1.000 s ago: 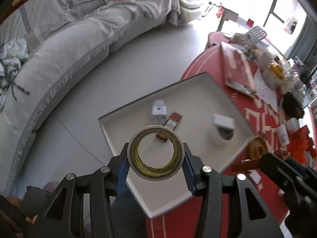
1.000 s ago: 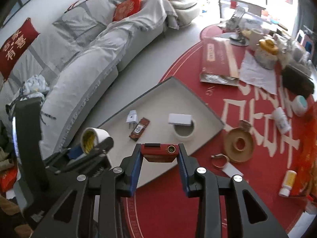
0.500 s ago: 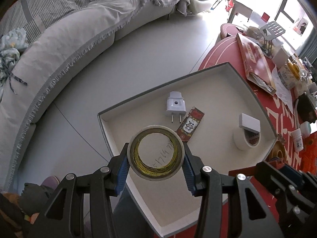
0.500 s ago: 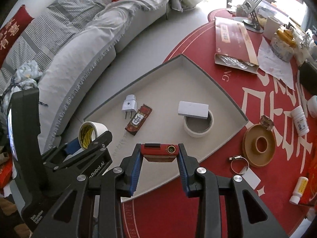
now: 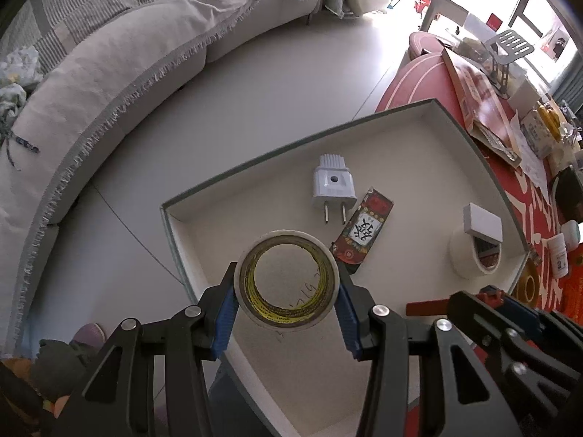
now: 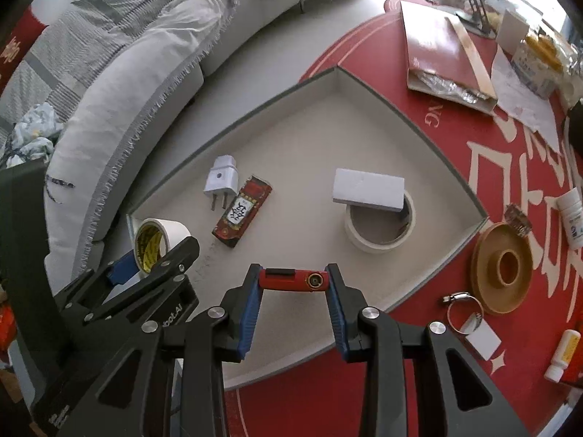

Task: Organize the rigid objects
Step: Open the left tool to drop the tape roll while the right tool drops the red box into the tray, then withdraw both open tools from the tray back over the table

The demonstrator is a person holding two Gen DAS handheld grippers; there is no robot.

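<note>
Left tongs (image 5: 288, 306) clamped across a tape roll (image 5: 286, 279), right tongs (image 6: 293, 300) pinched on a small red gadget (image 6: 293, 280), both hanging over the near end of the box (image 6: 411, 123). Likely mid-delivery; next, lowering each to bare floor clear of plug (image 6: 221, 178), red packet (image 6: 242, 216) and white roll (image 6: 379, 225), then letting go.

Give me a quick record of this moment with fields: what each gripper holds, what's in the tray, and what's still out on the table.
left gripper: shut on tape roll, held over the tray's near corner
right gripper: shut on red device, above the tray's near edge
tray: open, grey-rimmed, on the red table
in tray: white plug, red packet, second tape roll with a white box resting on top
outside tray: brown spool, hose clamp, white bottle
</note>
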